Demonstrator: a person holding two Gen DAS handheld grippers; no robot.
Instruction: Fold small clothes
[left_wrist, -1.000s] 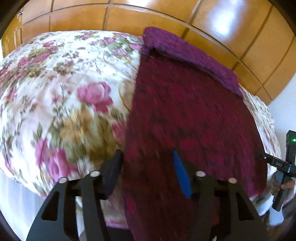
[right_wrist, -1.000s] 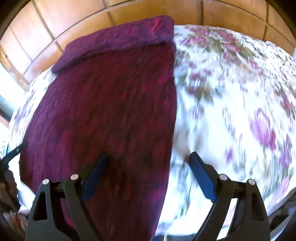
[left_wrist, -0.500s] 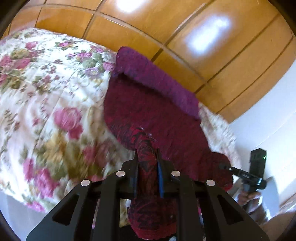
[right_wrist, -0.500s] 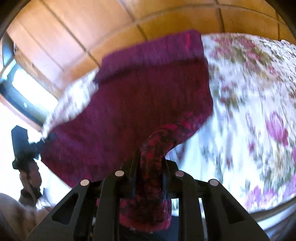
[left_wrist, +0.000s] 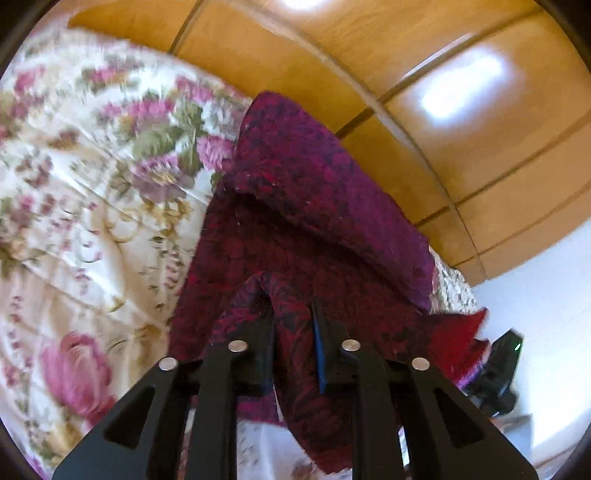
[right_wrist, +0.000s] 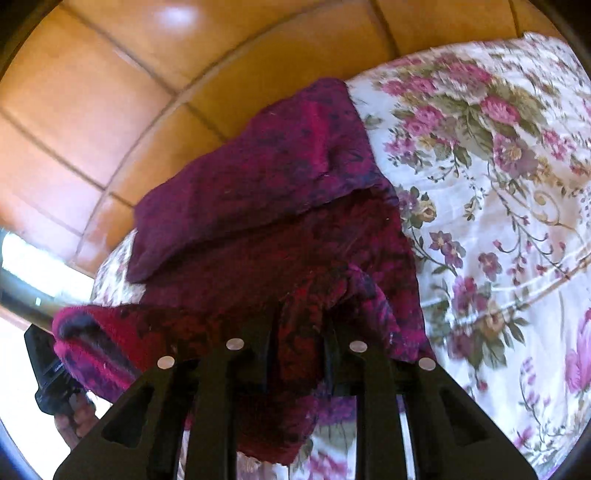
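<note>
On the left, the left claw (left_wrist: 293, 332) is clamped on a bunched near corner of the dark red knitted garment (left_wrist: 314, 206), with a tongue of cloth hanging down between and below its fingers. The garment lies on the bed (left_wrist: 85, 206), whose floral cover shows bare to the left of the cloth. The garment's far end is already turned back on itself as a flap (left_wrist: 332, 177) near the bed's far edge, just in front of the wooden panelled wall (left_wrist: 461, 122).

On the right, the right claw (right_wrist: 299, 332) is likewise closed on the other near corner of the garment (right_wrist: 280, 236), with cloth drooping under its fingers; the flowered cover is bare to the right. Both near corners are lifted clear of the bed while the middle and far part of the cloth rest on it.

The relation that matters: the folded flap lies straight ahead of both claws, and the garment's long axis runs from the claws away toward the far edge of the bed. Neither hand looks nearer. Carrying the near edge forward to meet the flap seems the likely next move, keeping both corners level so the edge lands square. Nothing stands between the claws and the flap; the wall behind the bed limits overshoot.
</note>
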